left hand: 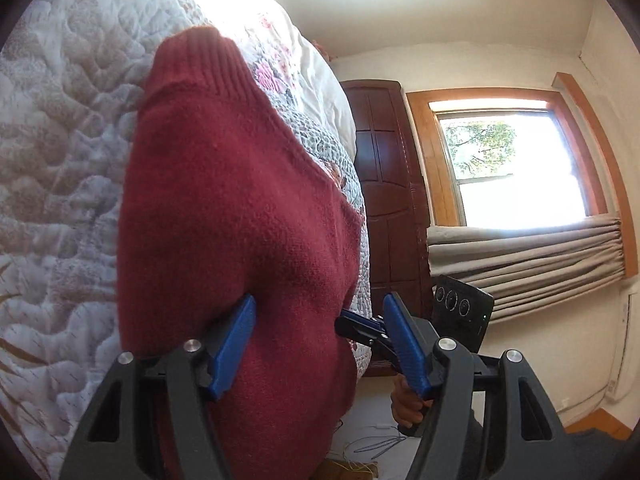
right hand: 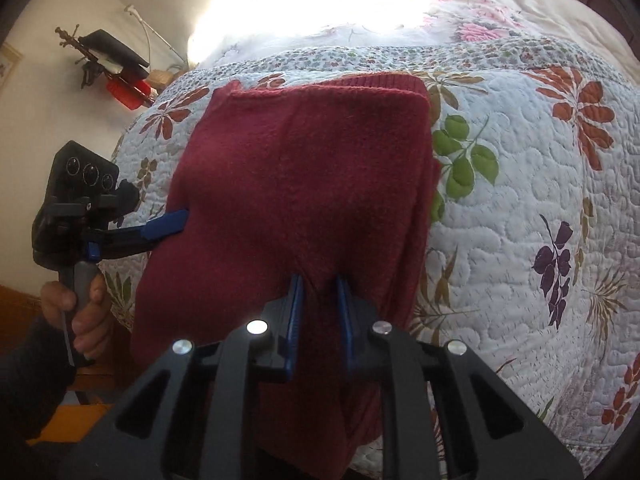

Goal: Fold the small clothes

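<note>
A dark red knitted sweater lies folded on the floral quilt, its near end hanging over the bed's edge. My right gripper is shut on a bunched pinch of that near hem. My left gripper is open wide at the sweater's side edge. One blue finger is tucked against the cloth and the other finger stands off it in the air. In the right wrist view the left gripper reaches in from the left, held by a hand. The right gripper shows at the sweater's edge.
The quilt covers the whole bed. Beyond the bed stand a dark wooden door and a bright window with a bunched grey curtain. Loose wires lie on the floor. A wall rack with black and red items hangs at the left.
</note>
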### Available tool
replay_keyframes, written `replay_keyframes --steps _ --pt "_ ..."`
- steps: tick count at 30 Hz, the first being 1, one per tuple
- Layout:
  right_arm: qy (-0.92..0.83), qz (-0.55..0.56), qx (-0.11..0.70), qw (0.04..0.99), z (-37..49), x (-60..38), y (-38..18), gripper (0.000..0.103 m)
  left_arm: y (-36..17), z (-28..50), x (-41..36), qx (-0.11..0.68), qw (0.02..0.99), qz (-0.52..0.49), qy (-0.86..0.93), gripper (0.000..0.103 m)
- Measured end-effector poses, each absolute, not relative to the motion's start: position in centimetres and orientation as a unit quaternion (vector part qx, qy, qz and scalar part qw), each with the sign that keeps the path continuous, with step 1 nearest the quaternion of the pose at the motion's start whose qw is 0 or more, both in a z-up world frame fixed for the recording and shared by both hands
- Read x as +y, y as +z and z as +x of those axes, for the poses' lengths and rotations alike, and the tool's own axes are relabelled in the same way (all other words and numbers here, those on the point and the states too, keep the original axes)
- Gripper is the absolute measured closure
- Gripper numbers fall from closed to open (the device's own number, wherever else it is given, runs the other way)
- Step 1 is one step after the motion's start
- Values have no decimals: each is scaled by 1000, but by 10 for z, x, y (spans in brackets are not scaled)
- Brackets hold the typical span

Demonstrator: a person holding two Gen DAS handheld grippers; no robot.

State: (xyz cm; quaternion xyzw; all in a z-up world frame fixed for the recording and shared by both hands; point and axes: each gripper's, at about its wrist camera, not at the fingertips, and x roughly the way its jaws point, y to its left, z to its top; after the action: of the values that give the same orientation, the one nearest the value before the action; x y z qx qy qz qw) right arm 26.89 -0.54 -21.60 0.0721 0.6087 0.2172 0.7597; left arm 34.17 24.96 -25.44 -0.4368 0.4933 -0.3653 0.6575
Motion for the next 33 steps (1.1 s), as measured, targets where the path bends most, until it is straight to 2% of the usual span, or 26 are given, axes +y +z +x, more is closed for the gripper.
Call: replay_keyframes --steps 5,9,10,12,13,15,18,21,23,26,28,30,33 --pt "240 103 588 766 249 -8 -178 82 -206 307 275 463 685 -423 -371 37" --pt "252 105 604 748 227 5 -193 83 -203 282 267 469 674 -412 -394 36" --pt "238 98 610 749 226 5 -203 87 -212 280 261 485 675 -400 -386 36" --pt "209 78 617 755 226 3 -222 102 -236 282 250 512 663 -399 -374 38" --pt "201 82 618 755 226 1 -227 103 -246 283 246 514 660 -400 -373 38" --pt "192 92 615 759 224 -3 -225 103 -254 286 244 516 658 -406 -369 40" --pt "182 109 600 771 215 -8 -205 102 -236 285 248 514 666 -400 -365 39" --pt "174 119 575 791 197 -12 -178 88 -199 264 261 488 703 -357 -373 34" --pt "178 124 570 792 183 -12 -172 88 -184 247 260 494 732 -301 -360 29" --pt "181 120 592 776 171 -7 -192 85 -197 232 248 529 734 -261 -337 29" --pt "167 111 610 767 170 -6 -214 87 -218 230 235 553 732 -243 -316 29" --pt "156 114 616 764 169 -10 -228 94 -232 233 227 561 735 -233 -300 29" --pt "169 121 606 768 166 -15 -225 92 -226 231 227 557 745 -245 -274 29"
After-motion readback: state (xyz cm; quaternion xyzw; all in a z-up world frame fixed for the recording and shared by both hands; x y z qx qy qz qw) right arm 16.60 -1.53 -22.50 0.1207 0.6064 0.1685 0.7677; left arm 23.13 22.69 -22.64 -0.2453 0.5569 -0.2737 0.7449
